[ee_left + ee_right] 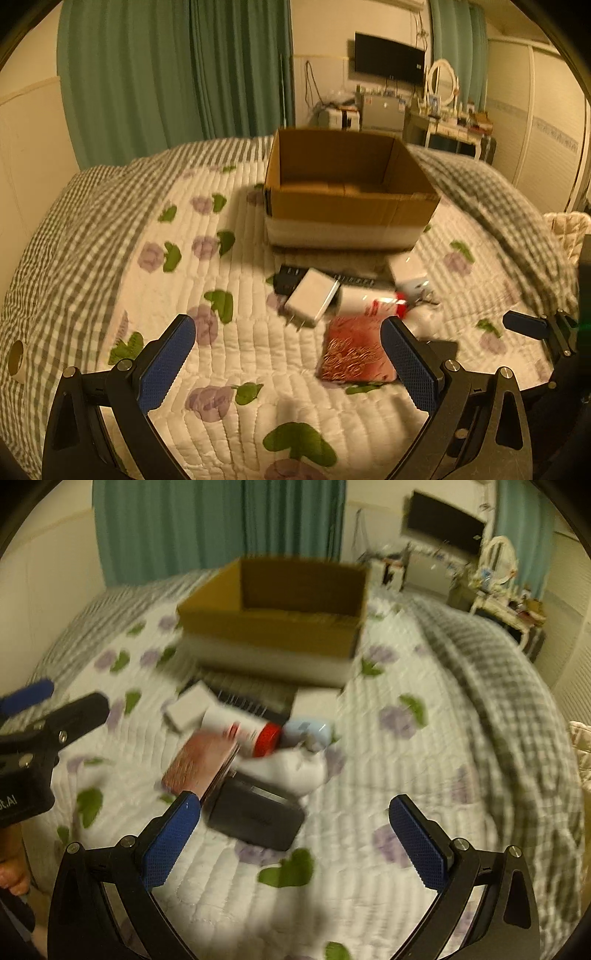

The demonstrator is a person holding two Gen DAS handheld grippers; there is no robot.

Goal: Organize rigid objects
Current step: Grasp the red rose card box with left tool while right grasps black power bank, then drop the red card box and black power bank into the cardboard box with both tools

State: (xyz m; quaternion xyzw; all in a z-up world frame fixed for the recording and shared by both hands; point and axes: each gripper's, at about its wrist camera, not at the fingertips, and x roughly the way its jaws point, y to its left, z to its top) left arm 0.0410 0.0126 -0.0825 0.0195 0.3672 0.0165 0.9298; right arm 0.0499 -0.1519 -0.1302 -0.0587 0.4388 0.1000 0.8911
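Observation:
An open cardboard box (347,206) (273,627) stands on the quilted bed. In front of it lies a pile: a white plug adapter (312,297) (190,705), a white bottle with a red cap (369,301) (243,731), a red patterned booklet (354,350) (201,762), a black remote (291,278), a white box (406,269) and a black case (255,819). My left gripper (291,369) is open and empty, short of the pile. My right gripper (295,842) is open and empty, with the black case just beyond its left finger.
The bed (221,369) has a floral quilt and a grey checked blanket (498,672) on the right. Green curtains (177,74), a wall screen (389,57) and a cluttered dresser (454,125) stand behind. A tape roll (16,360) lies at the far left.

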